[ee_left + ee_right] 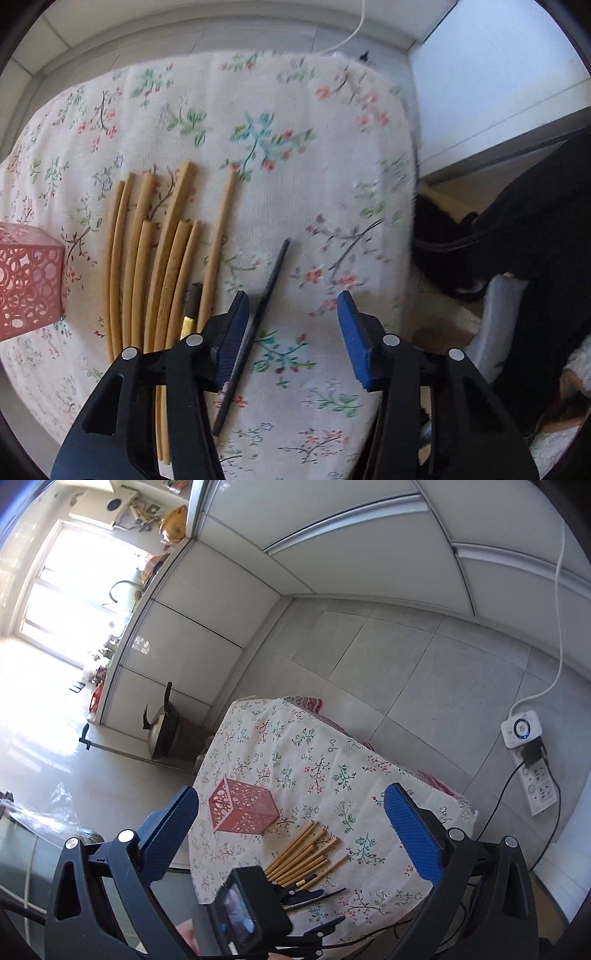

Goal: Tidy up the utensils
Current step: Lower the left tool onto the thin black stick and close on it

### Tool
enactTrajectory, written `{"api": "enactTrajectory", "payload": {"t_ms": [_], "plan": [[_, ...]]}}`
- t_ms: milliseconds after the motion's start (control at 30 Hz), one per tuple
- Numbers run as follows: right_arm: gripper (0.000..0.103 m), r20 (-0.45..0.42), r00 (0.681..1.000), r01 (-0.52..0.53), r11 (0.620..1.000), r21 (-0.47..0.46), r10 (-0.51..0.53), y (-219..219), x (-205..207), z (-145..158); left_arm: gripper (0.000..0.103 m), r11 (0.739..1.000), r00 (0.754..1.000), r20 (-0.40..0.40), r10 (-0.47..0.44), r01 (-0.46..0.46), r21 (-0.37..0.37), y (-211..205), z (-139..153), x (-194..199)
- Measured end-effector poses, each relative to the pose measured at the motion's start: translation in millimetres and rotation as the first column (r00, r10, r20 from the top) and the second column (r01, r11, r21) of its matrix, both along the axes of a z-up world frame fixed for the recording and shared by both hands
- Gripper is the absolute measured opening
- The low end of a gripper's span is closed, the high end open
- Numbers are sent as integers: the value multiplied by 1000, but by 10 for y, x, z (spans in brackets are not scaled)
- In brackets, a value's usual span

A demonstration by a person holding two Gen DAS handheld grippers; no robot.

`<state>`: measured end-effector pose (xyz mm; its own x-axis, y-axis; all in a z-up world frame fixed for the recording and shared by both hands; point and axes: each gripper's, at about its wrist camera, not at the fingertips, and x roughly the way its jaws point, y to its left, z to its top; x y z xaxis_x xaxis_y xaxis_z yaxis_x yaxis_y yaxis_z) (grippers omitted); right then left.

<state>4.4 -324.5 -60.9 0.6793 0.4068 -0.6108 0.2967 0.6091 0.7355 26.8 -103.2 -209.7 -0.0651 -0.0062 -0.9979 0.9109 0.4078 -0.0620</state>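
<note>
A bundle of tan chopsticks (pixel 155 266) is lying on the flowered tablecloth (pixel 295 166), just beside a pink perforated holder (pixel 242 808). 1 black chopstick (pixel 258 325) is lying apart from the bundle, between the left gripper's (pixel 293 306) parted, empty jaws. The right gripper (pixel 291 805) is hanging above the holder, its jaws wide and empty. Grey floor tiles (pixel 388 657) and white cabinets (pixel 184 627) are surrounding the small table.

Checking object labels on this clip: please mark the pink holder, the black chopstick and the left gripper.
pink holder (pixel 242 808), right wrist view, on its perforated side wall.
black chopstick (pixel 275 269), left wrist view, on the upper part of its shaft.
left gripper (pixel 293 299), left wrist view, midway between its blue fingertips.
</note>
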Motion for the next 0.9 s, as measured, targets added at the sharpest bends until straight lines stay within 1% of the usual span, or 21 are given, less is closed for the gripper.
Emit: {"api": "enactTrajectory", "payload": {"t_ms": [33,67,100,133,167,200,233,300,367,433,533,567,667,700,733,767,800,833,900], "plan": [[98,-4,1000,1,1000,2,-1,5,12,-14,50,1000,1000,13,-12,12,5,-1,-20,-13],[98,-10,1000,3,1000,5,-3,10,29,-33,50,1000,1000,13,-20,20,7,0,-21,-13],[98,-17,1000,6,1000,9,-6,12,43,-55,54,1000,1000,-1,-19,19,4,6,-26,7],[98,-25,1000,10,1000,17,-10,13,58,-80,65,1000,1000,-27,-14,14,-3,6,-40,31],[98,-33,999,13,1000,26,-12,17,76,-102,68,1000,998,-58,-4,3,-21,16,-45,55],[98,-41,999,13,999,38,-11,23,91,-130,69,1000,998,-55,-5,3,-21,16,-50,64],[98,-51,999,11,999,53,-8,29,111,-162,67,1000,999,-36,-20,20,-7,9,-65,33],[98,-70,998,5,997,72,0,40,132,-231,68,998,998,22,-51,50,33,-51,-92,-53],[98,-91,996,3,996,84,5,45,149,-286,67,999,999,17,-35,35,36,-92,-114,-69],[98,-108,994,5,996,91,4,57,144,-326,58,1000,1000,10,-1,1,20,-61,-89,-4],[98,-123,992,14,995,94,-2,33,143,-373,48,999,999,23,38,-38,17,-2,-20,100],[98,-128,992,17,995,99,-5,27,149,-385,48,999,999,31,35,-35,17,-5,-13,102],[98,-140,990,16,993,114,0,30,158,-413,41,1000,999,44,28,-28,1,11,54,136],[98,-144,990,14,993,115,3,33,163,-420,37,1000,998,52,26,-26,-2,-1,63,116],[98,-147,989,16,994,112,1,33,165,-422,28,1000,998,61,26,-25,-5,-60,40,46],[98,-150,989,21,994,107,-5,29,164,-424,23,1000,997,79,27,-27,-7,-63,57,34],[98,-153,988,27,994,105,-10,26,162,-427,15,999,996,84,34,-33,-13,-88,29,-24],[98,-155,988,31,994,104,-15,24,165,-430,13,998,995,86,51,-49,-27,-84,10,-53],[98,-166,986,36,995,95,-19,30,166,-445,11,992,991,77,106,-100,-71,9,10,-20]]}}
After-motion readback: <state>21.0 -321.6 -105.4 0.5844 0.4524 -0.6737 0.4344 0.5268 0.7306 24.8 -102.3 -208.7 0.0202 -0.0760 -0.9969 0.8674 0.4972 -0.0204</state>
